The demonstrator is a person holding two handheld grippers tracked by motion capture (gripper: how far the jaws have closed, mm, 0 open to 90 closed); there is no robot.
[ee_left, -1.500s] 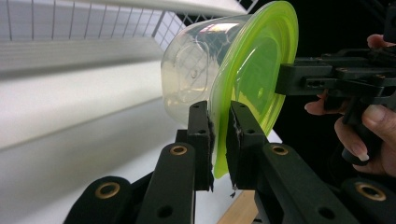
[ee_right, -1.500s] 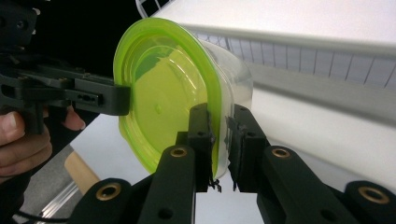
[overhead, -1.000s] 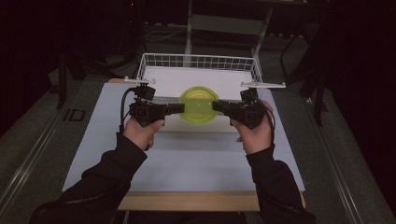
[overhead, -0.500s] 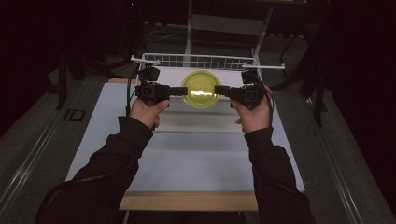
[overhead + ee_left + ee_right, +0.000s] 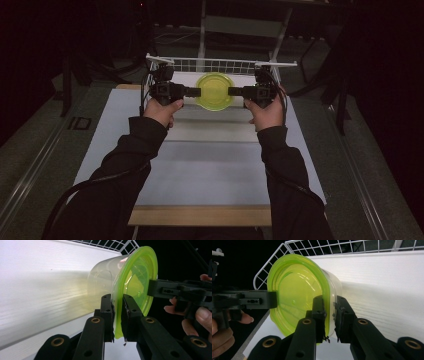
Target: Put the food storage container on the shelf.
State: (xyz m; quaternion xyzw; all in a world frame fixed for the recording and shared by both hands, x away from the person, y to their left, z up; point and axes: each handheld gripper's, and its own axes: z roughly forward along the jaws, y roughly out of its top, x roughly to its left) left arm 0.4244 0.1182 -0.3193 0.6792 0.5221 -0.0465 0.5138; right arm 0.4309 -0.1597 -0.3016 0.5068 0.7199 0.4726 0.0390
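Above the counter (image 5: pixel 200 165), my left tongs (image 5: pixel 117 315) and right tongs (image 5: pixel 330 315) pinch the green lid's (image 5: pixel 214 90) rim; uneven pulling could pop the container (image 5: pixel 334 290) off.

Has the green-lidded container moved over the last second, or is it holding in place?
Yes. The container, gripped on both sides by the left gripper and right gripper, has moved away from the person, toward the white wire basket.

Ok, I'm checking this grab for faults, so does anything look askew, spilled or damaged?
Nothing stands out. The left gripper and right gripper each pinch opposite edges of the green lid, which sits on a clear container held near the wire basket. No spill or crack is visible.
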